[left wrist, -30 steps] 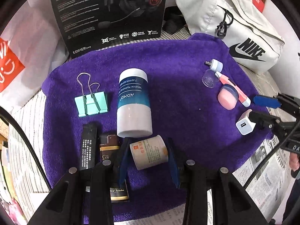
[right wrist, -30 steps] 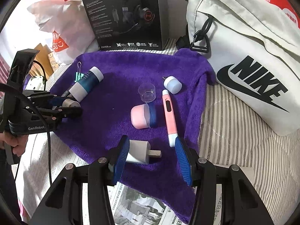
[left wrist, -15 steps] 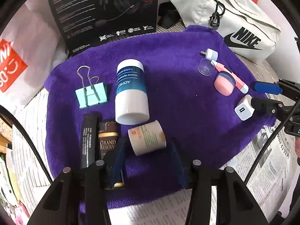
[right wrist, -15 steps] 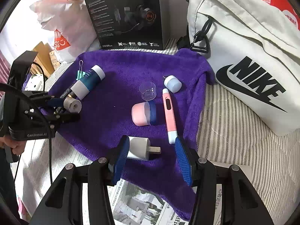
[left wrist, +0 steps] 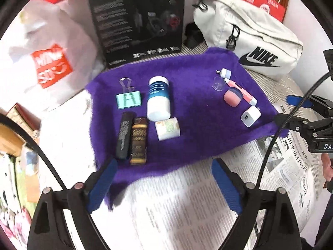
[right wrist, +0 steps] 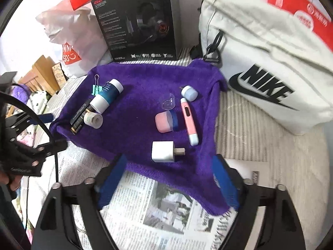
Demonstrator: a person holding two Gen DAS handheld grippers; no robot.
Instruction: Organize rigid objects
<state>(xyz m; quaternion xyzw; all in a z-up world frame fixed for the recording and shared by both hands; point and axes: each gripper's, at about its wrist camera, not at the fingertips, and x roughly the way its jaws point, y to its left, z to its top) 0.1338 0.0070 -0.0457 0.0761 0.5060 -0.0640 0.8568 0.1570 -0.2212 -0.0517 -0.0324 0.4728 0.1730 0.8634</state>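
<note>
Both hand-held grippers, the left (left wrist: 162,179) and the right (right wrist: 168,177), hang wide apart and empty over the newspaper (right wrist: 158,206) at the near edge of the purple towel (right wrist: 141,79), so I judge this a pause between placements. The next move calls for choosing 1 item and closing in on it. On the towel lie 1 white charger (right wrist: 162,151), 1 pink pen (right wrist: 188,120), 1 pink jar (right wrist: 165,121), 1 clear cup (right wrist: 167,102), 1 small blue cap (right wrist: 189,93), 1 blue-and-white bottle (left wrist: 158,98), 1 small paper-labelled tub (left wrist: 167,128), 1 binder clip (left wrist: 128,100) and 2 dark bars (left wrist: 133,138).
</note>
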